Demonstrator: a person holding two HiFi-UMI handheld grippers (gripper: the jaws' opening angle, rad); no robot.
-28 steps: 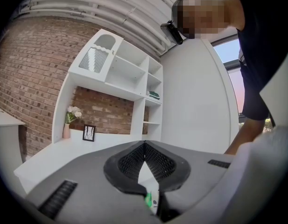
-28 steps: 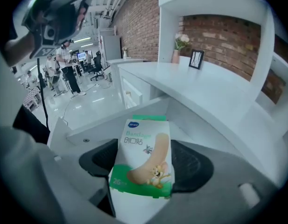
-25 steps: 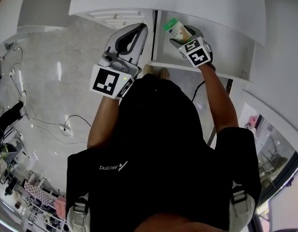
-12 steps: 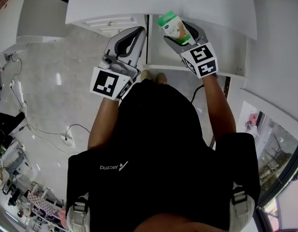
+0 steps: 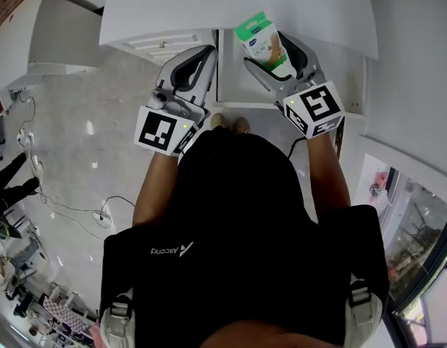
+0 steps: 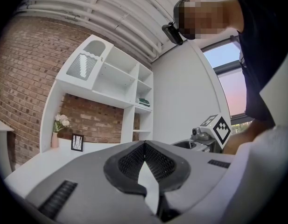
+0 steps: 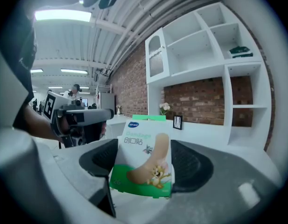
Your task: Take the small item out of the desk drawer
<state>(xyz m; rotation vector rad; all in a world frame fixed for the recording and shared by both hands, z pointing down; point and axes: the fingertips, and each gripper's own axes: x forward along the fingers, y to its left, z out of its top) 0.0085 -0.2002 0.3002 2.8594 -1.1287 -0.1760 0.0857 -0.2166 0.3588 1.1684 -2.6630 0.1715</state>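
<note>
A small green-and-white plaster box with a cartoon print is clamped between the jaws of my right gripper, held above the open white desk drawer. In the right gripper view the box stands upright and fills the gap in the right gripper, its pads pressing on both sides. My left gripper hovers just left of the drawer, shut and holding nothing. The left gripper view shows that gripper with its pads meeting, and the right gripper's marker cube off to the right.
The white desk top runs across the head view's upper part. A white shelf unit stands against a brick wall, with a flower vase and a small picture frame. Cables lie on the floor at left.
The right gripper has risen and drawn back from the drawer with the plaster box in it. The left gripper has hardly moved.
</note>
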